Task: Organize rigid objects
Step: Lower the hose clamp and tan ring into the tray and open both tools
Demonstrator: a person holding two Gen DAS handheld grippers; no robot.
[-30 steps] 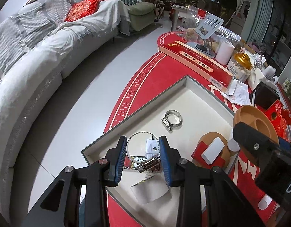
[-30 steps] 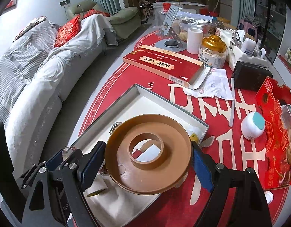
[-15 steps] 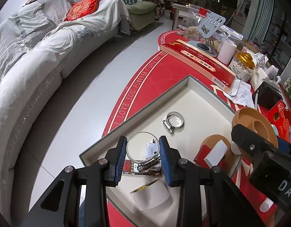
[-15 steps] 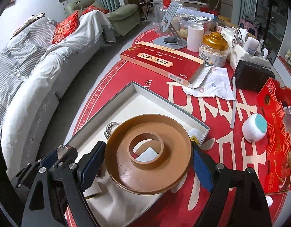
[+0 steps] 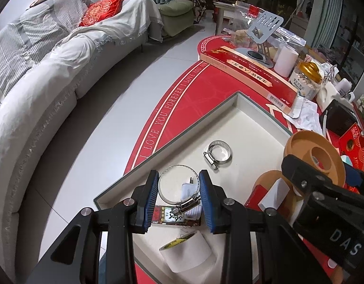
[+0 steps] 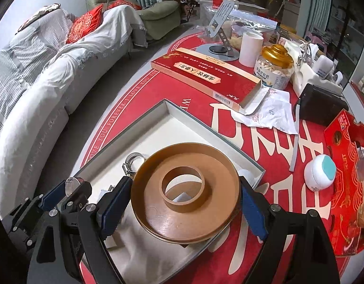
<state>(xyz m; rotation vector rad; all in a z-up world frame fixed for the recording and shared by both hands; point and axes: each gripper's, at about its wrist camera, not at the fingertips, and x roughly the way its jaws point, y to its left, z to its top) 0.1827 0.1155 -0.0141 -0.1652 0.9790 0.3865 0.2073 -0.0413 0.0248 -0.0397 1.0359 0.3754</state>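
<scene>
The large hose clamp (image 5: 179,189) is held between the blue pads of the left gripper (image 5: 179,198), whose fingers are closed onto the band's two sides. It is carried over the near part of the white tray (image 5: 257,108). Compared with the picture a second earlier, the tray and the things lying in it sit further from the left camera, while the clamp has kept its place between the pads. From this it is judged that the clamp has been lifted a little rather than set down.

The brown plastic ring dish (image 6: 185,195) is gripped across its full width by the right gripper (image 6: 182,210), the fingers spread wide and pressed against its rim. It is held over the tray's near right part. Over the same second the scene below it has slid slightly, so this hand is also judged to have been raised or drawn back a little.

Left lying in the tray are a smaller hose clamp (image 5: 217,152) toward the far side, a red packet (image 5: 174,220) under the held clamp, and a roll of tape (image 5: 189,253) at the near edge (another brown disc with a white card on it can be seen to the right).

With both items still airborne, nothing new has been sorted yet; placement is the step that remains for each.
</scene>
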